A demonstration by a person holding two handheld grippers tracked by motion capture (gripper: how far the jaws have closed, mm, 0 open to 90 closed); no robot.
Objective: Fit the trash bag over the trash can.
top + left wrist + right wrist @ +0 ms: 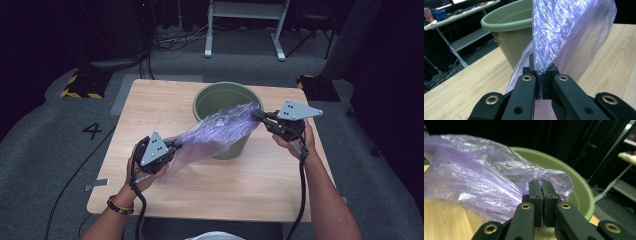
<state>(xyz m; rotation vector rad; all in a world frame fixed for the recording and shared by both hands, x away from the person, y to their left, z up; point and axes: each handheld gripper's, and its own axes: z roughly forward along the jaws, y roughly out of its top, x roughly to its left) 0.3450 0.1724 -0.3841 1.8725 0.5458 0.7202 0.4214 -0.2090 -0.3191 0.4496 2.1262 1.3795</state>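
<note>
A thin purple plastic bag [215, 135] is stretched in the air between my two grippers, above and in front of a green bucket [210, 97] on the wooden table [150, 105]. My left gripper [176, 146] is shut on the bag's lower left end; up close its jaws pinch the film [554, 30] beside the bucket [506, 22]. My right gripper [257, 115] is shut on the bag's upper right end over the bucket's rim. In the right gripper view the jaws [541, 185] press together on the bag [474, 180], with the bucket [579, 192] behind it.
The bucket stands at the table's far middle. Bare wood lies left of the bucket and along the near edge [200, 210]. A white frame [245, 25] and cables stand on the grey floor beyond the table. A desk with clutter [454, 12] is off to the side.
</note>
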